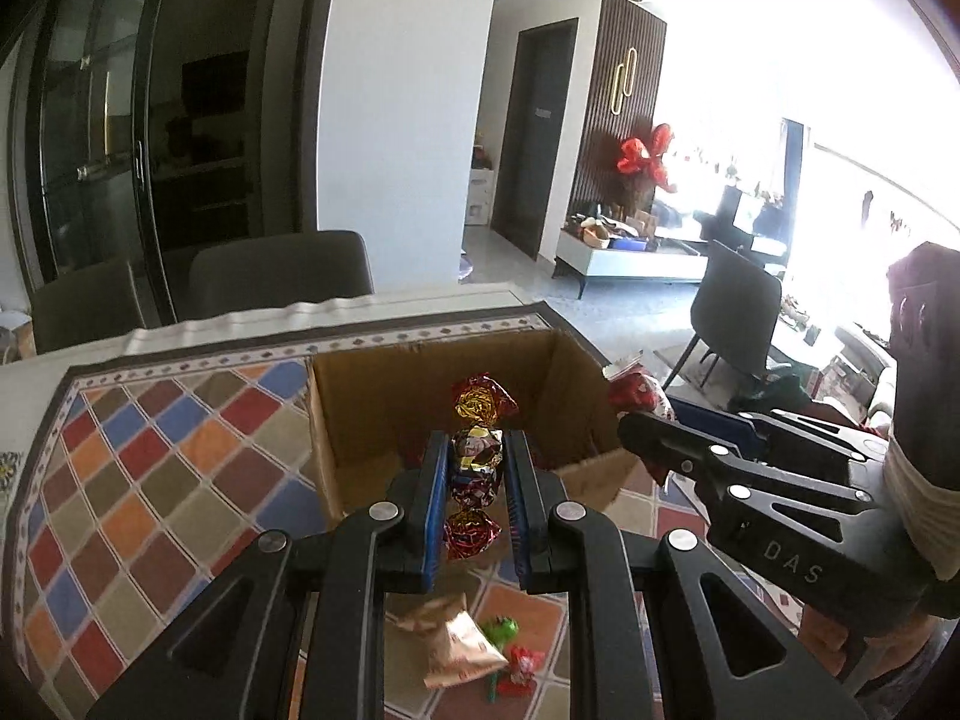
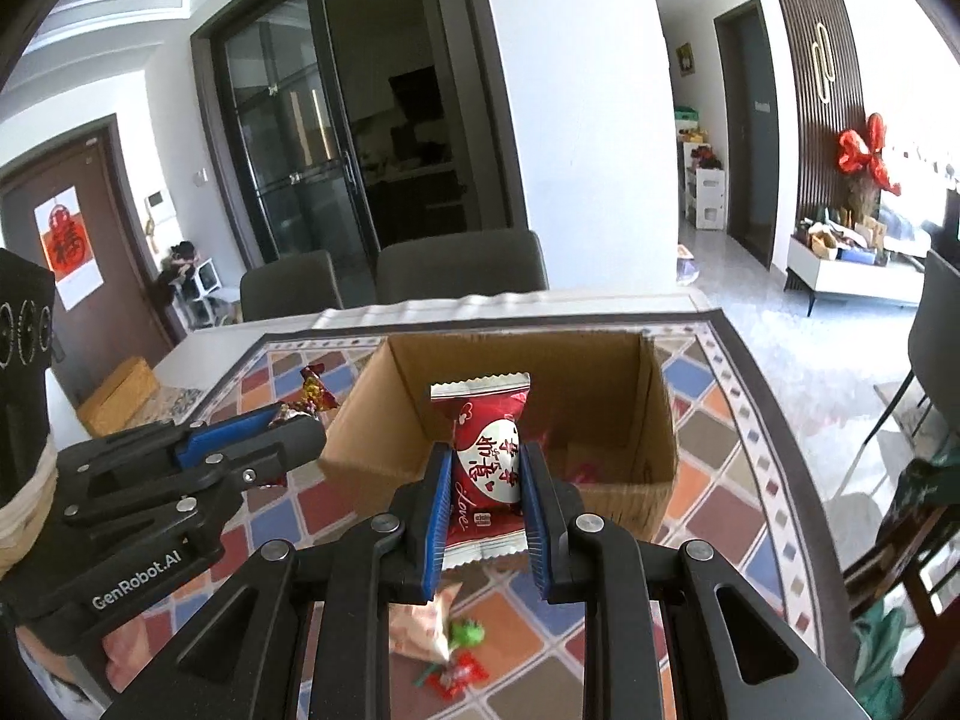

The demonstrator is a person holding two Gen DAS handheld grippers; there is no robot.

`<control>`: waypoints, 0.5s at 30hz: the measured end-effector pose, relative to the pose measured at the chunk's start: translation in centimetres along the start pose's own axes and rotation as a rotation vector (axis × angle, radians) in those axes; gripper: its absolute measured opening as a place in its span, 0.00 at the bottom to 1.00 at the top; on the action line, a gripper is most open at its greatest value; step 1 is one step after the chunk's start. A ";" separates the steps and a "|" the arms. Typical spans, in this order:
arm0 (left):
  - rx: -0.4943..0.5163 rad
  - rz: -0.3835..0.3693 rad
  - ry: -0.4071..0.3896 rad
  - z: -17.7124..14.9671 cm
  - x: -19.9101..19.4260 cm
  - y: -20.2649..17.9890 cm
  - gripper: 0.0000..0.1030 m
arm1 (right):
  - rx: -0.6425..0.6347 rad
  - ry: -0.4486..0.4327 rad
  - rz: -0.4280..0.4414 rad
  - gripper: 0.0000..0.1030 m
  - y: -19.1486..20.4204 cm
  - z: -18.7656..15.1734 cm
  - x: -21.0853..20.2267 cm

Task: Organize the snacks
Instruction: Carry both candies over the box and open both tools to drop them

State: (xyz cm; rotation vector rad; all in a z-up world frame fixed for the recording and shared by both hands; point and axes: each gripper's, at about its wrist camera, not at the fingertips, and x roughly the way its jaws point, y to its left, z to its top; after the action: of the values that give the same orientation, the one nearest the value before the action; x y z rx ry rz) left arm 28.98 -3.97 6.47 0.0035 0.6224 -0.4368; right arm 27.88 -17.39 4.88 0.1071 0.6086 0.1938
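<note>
Over the patterned bench, the left claw clenches a foil candy and the right claw a red packet, both poised near the box, awaiting release inside.

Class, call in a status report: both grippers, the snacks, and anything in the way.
Left gripper shut on foil candy. Right gripper shut on red snack packet. Both over cardboard box. Loose sweets on mat; path clear.

Open-topped box (walls upright); tongs alongside
</note>
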 end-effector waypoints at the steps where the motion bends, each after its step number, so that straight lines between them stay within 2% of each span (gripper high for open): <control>1: 0.003 0.004 0.000 0.3 0.2 0.1 0.19 | -0.003 -0.002 -0.003 0.23 -0.1 0.4 0.2; 15: -0.016 0.047 0.066 2.8 5.1 2.0 0.19 | -0.037 0.065 -0.047 0.23 -1.6 3.8 5.1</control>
State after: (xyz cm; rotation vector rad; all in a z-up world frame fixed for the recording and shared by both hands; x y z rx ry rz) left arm 35.10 -4.54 5.62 0.0176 0.6893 -0.3873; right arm 34.46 -18.03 4.89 0.0515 0.6711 0.1636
